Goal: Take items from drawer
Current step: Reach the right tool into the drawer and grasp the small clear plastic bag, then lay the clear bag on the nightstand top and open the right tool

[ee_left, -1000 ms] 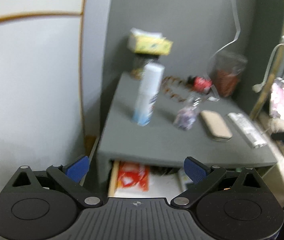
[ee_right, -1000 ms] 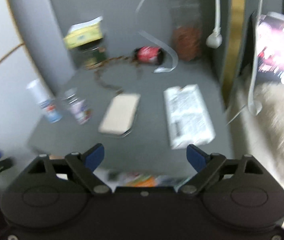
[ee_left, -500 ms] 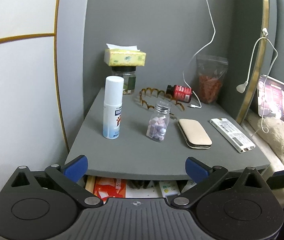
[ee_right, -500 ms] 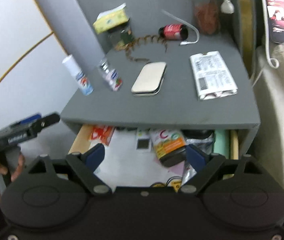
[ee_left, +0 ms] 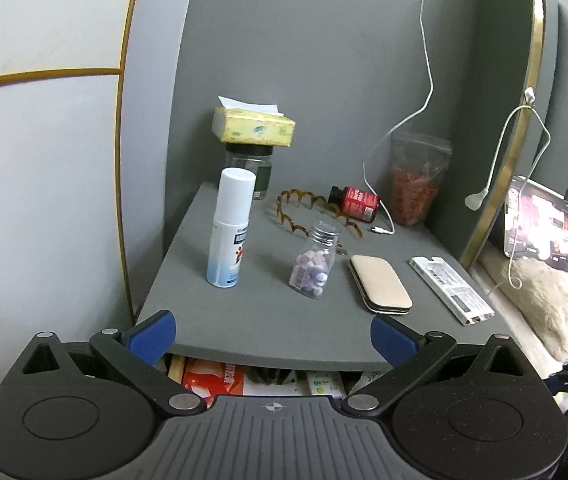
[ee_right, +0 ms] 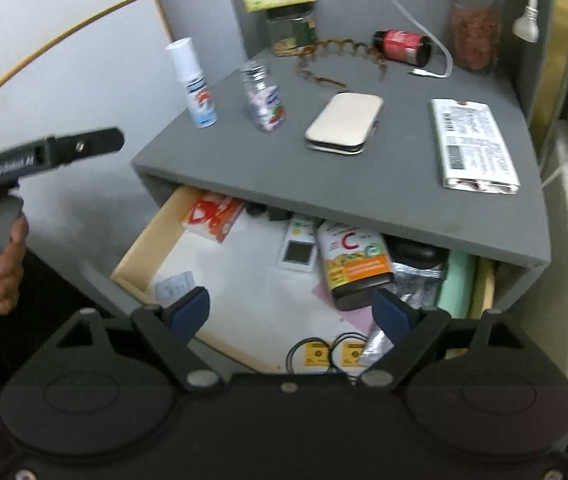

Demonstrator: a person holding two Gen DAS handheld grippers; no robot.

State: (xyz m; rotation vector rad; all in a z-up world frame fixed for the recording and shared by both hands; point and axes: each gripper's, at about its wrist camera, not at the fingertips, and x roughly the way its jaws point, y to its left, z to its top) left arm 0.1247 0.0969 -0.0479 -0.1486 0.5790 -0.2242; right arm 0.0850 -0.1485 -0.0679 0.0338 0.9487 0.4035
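Note:
The drawer point(ee_right: 146, 244) under the grey nightstand top stands open. Inside lie a red-and-white packet point(ee_right: 212, 216), a white device with a screen point(ee_right: 297, 250), a vitamin C bottle point(ee_right: 353, 260) on its side, a foil pouch point(ee_right: 415, 284) and yellow tags with black bands point(ee_right: 323, 354). My right gripper point(ee_right: 289, 314) is open and empty above the drawer's front. My left gripper point(ee_left: 272, 334) is open and empty in front of the nightstand's front edge; the red packet point(ee_left: 212, 378) shows below it. It also shows in the right wrist view point(ee_right: 48, 152), held by a hand.
On the nightstand top point(ee_left: 244, 320) stand a white spray bottle point(ee_left: 230, 230), a pill jar point(ee_left: 313, 262), a beige case point(ee_left: 379, 284), a white printed packet point(ee_left: 451, 288), a red bottle point(ee_left: 355, 202), a brown hair comb point(ee_left: 303, 212), a bag point(ee_left: 415, 184) and a tissue pack point(ee_left: 254, 126) on a jar. Bedding point(ee_left: 555, 304) lies right.
The right gripper has drawn back and tilted down, so the open drawer's contents now fill its view. The left gripper has steadied in front of the nightstand.

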